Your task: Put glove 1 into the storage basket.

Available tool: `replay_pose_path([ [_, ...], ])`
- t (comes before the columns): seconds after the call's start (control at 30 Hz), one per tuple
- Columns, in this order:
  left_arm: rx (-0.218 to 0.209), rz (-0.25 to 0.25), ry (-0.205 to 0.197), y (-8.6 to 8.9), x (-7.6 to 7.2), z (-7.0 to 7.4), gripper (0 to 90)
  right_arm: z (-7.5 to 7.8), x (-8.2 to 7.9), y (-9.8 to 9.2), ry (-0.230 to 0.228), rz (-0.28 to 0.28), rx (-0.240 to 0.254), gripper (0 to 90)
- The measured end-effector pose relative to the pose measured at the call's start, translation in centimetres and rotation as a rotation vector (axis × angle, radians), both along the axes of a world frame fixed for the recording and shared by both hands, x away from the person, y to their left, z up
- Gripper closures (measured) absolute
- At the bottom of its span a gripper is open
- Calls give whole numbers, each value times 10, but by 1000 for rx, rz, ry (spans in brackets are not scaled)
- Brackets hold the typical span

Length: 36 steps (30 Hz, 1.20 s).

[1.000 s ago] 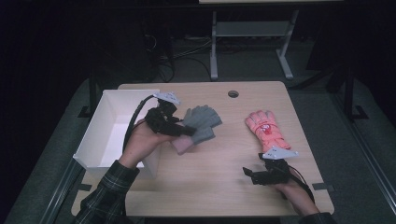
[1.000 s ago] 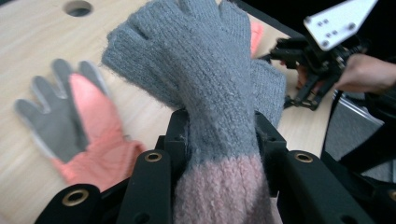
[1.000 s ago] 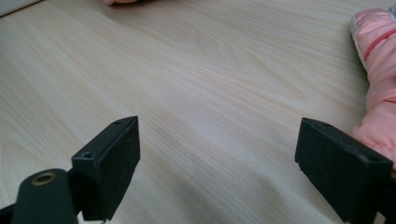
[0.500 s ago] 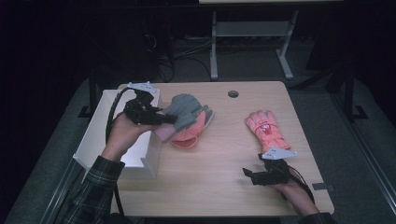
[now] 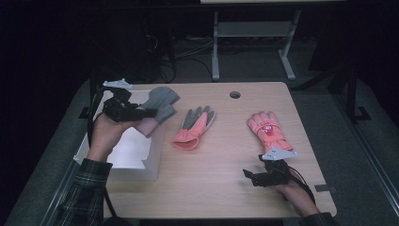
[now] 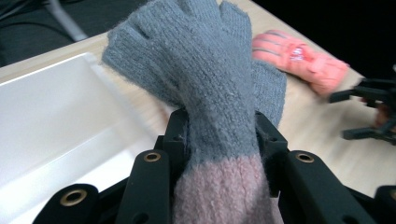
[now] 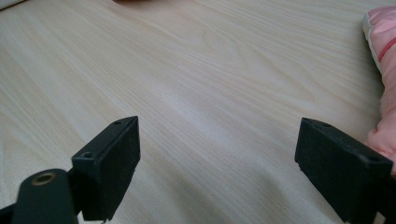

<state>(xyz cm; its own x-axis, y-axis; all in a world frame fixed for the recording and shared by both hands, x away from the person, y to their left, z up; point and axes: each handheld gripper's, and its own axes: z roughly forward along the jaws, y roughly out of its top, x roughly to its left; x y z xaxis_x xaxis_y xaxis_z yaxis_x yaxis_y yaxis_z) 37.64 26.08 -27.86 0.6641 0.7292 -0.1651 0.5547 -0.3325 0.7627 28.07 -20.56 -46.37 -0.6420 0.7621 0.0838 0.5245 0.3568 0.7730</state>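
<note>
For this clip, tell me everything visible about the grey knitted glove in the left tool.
The grey knitted glove looks like fuzzy wool, grey over palm and fingers with a dusty pink cuff. The left tool is shut on it just above the cuff, so its fingers splay out beyond the jaws. It is off the table, hanging over the near edge of the white box. Nothing else touches it.

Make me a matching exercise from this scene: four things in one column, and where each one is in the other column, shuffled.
1. grey knit glove
2. white box
3. pink ski glove
4. glove with grey palm

A. table's left edge
B. middle of the table
C. clamped in the left hand-held gripper
D. beyond the right hand-held gripper

Pairs: 1-C, 2-A, 3-D, 4-B
</note>
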Motion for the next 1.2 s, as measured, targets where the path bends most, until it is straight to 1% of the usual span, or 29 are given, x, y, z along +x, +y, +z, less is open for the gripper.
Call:
replay_pose_path([
  [0.07,12,30,3,9,1,-2,642,0,0,0,2,0,1,138],
  [0.1,11,49,2,14,1,-4,642,0,0,0,3,-1,0,138],
  [0.13,16,80,7,24,3,-8,642,0,0,0,2,-2,1,138],
  [0.17,16,80,7,24,3,-8,642,0,0,0,2,-2,1,138],
  [0.2,28,100,8,29,4,-10,642,0,0,0,1,-1,-1,138],
  [0.27,33,128,12,37,6,-15,642,0,0,0,2,-1,0,138],
  [0.37,46,172,23,47,9,-25,642,0,0,0,3,-3,0,138],
  [0.4,57,195,37,52,11,-33,642,0,0,0,6,-4,0,138],
  [0.43,57,195,37,52,11,-33,642,0,0,1,10,-5,3,138],
  [0.47,60,206,42,54,12,-38,642,1,0,1,8,-1,7,138],
  [0.53,65,223,56,58,14,-47,642,1,0,1,3,5,7,138],
  [0.6,83,253,75,61,19,-60,642,2,2,3,-3,15,14,139],
  [0.63,82,264,82,62,20,-64,642,2,3,4,-5,20,12,138],
  [0.67,82,264,82,62,20,-64,642,2,3,4,-5,20,12,138],
  [0.7,82,273,87,63,21,-68,642,2,6,7,-4,27,10,138],
  [0.73,103,286,98,65,24,-75,641,2,6,8,4,32,9,138],
  [0.77,103,286,98,65,24,-75,640,2,6,8,4,32,9,138],
  [0.8,125,293,103,67,26,-80,640,1,7,9,-1,35,6,139],
  [0.83,133,302,112,67,28,-84,639,1,7,11,4,40,3,139],
  [0.87,140,306,119,68,29,-87,639,1,7,11,-1,43,2,139],
  [0.9,145,313,128,70,30,-91,639,1,7,12,-2,46,1,138],
  [0.97,179,329,153,73,33,-101,637,1,6,12,1,47,2,138],
  [1.0,181,339,172,75,34,-107,634,2,6,12,2,46,2,139],
  [1.03,181,339,172,75,34,-107,633,2,6,12,2,46,2,139],
  [1.07,178,344,179,74,34,-110,631,1,6,12,1,46,0,138],
  [1.1,197,347,180,72,34,-112,631,1,6,12,1,46,0,138],
  [1.17,230,345,198,69,36,-120,623,1,6,12,2,45,0,139],
  [1.2,230,352,207,69,36,-122,621,1,5,12,2,46,0,139],
])
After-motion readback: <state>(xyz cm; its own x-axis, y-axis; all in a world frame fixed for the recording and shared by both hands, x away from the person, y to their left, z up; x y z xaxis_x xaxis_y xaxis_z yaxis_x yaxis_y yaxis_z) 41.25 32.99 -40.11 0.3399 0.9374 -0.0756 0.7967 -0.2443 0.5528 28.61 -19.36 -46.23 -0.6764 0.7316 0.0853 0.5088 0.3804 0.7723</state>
